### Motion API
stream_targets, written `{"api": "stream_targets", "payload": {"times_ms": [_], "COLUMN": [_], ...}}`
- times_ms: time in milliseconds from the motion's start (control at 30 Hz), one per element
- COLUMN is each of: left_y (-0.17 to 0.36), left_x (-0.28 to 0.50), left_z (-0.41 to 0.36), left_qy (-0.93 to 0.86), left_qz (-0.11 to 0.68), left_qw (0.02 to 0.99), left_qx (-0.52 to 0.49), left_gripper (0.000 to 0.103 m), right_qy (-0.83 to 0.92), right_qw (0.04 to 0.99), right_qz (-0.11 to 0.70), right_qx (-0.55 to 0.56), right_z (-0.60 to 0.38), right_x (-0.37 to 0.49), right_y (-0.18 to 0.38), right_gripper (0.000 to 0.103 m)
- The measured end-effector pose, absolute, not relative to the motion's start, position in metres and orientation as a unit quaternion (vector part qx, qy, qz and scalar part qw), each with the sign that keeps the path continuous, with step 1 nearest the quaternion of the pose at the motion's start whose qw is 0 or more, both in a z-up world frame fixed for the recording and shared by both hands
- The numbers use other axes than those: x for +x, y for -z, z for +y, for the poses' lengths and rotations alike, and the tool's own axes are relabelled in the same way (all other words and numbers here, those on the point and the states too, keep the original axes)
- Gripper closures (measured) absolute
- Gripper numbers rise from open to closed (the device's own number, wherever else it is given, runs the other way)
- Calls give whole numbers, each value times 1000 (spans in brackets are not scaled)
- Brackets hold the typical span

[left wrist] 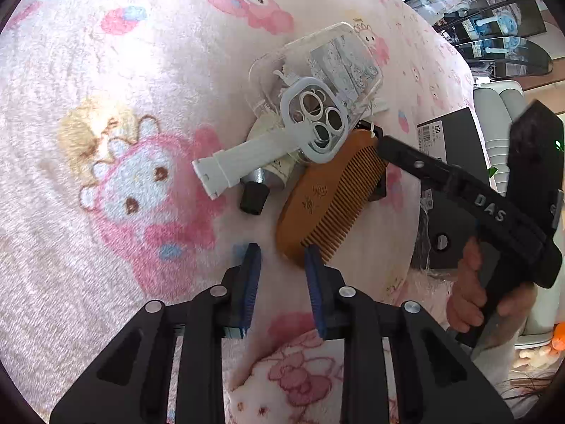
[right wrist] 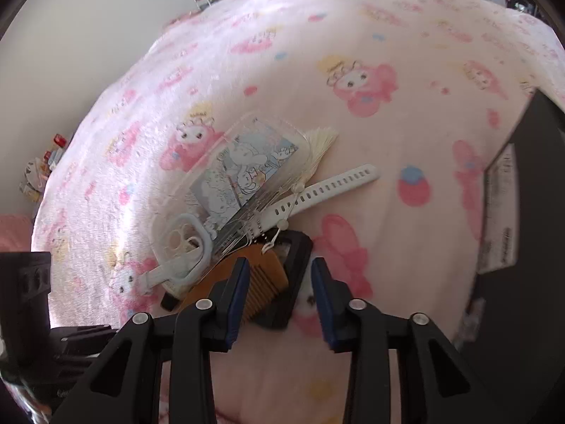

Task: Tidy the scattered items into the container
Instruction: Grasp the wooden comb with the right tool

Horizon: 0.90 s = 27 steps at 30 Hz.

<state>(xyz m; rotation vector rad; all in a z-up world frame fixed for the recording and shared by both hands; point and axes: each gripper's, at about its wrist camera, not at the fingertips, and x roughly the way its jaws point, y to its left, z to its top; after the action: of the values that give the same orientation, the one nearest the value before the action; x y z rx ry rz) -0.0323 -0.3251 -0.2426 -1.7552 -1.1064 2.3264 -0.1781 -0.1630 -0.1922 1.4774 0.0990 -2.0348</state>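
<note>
A pile lies on the pink cartoon blanket (left wrist: pixel 106 70). It holds a clear phone case (left wrist: pixel 328 63) (right wrist: pixel 247 162), a white watch strap (left wrist: pixel 254 162) (right wrist: pixel 335 183), a black-capped tube (left wrist: pixel 261 176), a wooden comb (left wrist: pixel 328 198) (right wrist: pixel 261 275) and a small black square box (right wrist: pixel 296 247). My left gripper (left wrist: pixel 282 275) is open over bare blanket, its right pad beside the comb's near end. My right gripper (right wrist: pixel 279 282) is open and straddles the comb's end and the black square box. Its right pad stands apart from them. A hand holds the right gripper, whose black finger (left wrist: pixel 416 164) reaches over the pile.
A large black box with white labels (left wrist: pixel 455 130) (right wrist: pixel 512 212) sits at the blanket's right side. White ribbed furniture (left wrist: pixel 501 106) stands behind it. The blanket (right wrist: pixel 388 53) stretches wide beyond the pile. Small clutter lies on the floor at the left (right wrist: pixel 39 173).
</note>
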Motion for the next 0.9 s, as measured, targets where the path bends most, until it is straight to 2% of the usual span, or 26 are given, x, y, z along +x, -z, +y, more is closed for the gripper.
{"api": "stream_targets", "payload": {"times_ms": [33, 133, 433, 600, 733, 900], "left_y": [244, 243, 230, 245, 257, 255], "left_x": [-34, -34, 5, 12, 11, 7], "left_z": [-326, -329, -359, -358, -359, -360], "left_qy": [-744, -744, -758, -737, -731, -734], "left_qz": [-361, -371, -388, -402, -416, -421], "left_qw": [13, 5, -83, -71, -67, -57], "left_qx": [-563, -556, -517, -538, -537, -530], "left_gripper": [80, 82, 82, 73, 69, 75], "right_qy": [758, 759, 712, 727, 705, 700], "right_qw": [313, 320, 375, 343, 363, 360], "right_qz": [33, 46, 36, 43, 34, 33], "right_qx": [571, 566, 592, 593, 609, 616], "right_z": [-165, -167, -157, -152, -166, -179], "right_x": [-179, -164, -108, -124, -129, -135], "right_y": [198, 199, 184, 196, 216, 231], "right_gripper": [76, 78, 79, 79, 78, 75]}}
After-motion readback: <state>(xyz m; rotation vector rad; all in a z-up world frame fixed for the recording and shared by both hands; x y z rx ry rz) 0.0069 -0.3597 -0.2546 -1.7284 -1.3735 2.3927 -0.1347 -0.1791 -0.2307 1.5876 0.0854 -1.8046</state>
